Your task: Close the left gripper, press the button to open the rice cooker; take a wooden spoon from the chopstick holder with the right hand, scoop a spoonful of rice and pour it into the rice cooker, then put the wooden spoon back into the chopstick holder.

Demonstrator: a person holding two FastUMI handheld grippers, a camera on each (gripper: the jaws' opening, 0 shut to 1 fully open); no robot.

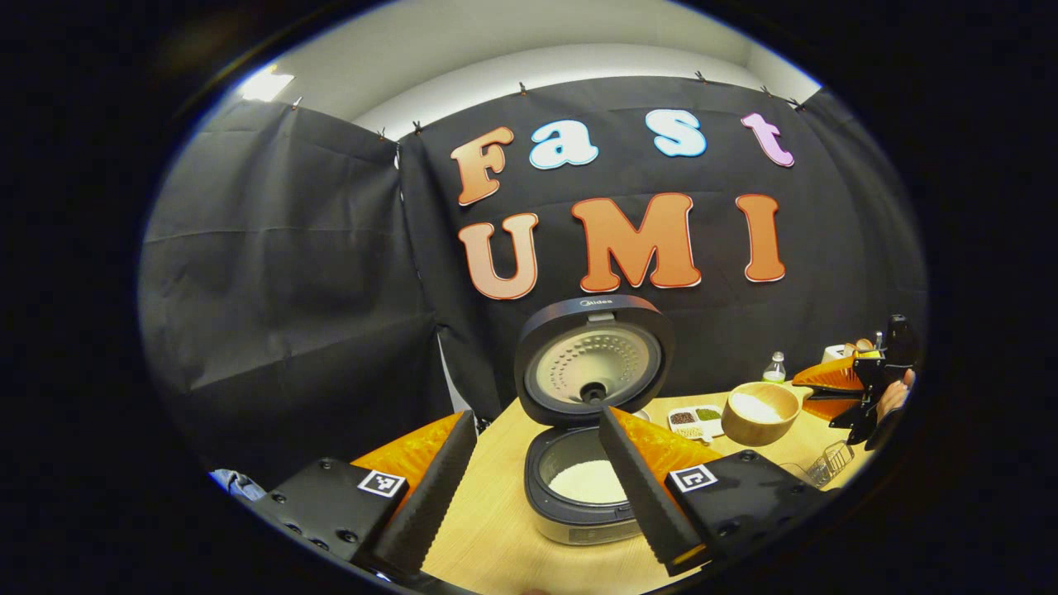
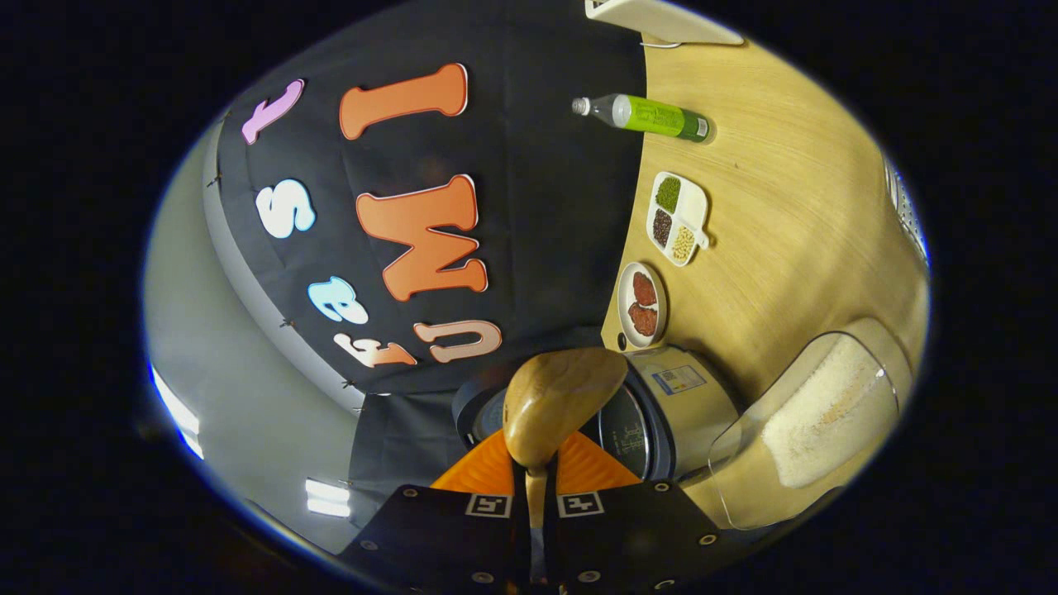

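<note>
The rice cooker [image 1: 579, 496] stands open on the wooden table, lid [image 1: 591, 359] upright and white rice in its pot [image 1: 588, 481]. My left gripper [image 1: 537, 496] hovers in front of it, open, its two fingers either side of the pot with nothing between them. A wooden bowl of rice [image 1: 760, 411] sits right of the cooker. My right gripper [image 2: 537, 475] is shut on the wooden spoon [image 2: 562, 401], whose bowl sticks out ahead of the fingers, near the cooker [image 2: 678, 405] and the rice bowl [image 2: 826, 421]. This view is rolled sideways. Whether the spoon carries rice is hidden. The right gripper [image 1: 868, 384] is at the far right, held by a hand [image 1: 897, 392].
A divided dish of beans [image 1: 694, 420] [image 2: 679, 216], a small plate with red pieces [image 2: 640, 304] and a green-labelled bottle [image 2: 653, 116] stand along the back of the table. A wire basket [image 1: 831, 463] is at the front right. Black cloth walls close the back and left.
</note>
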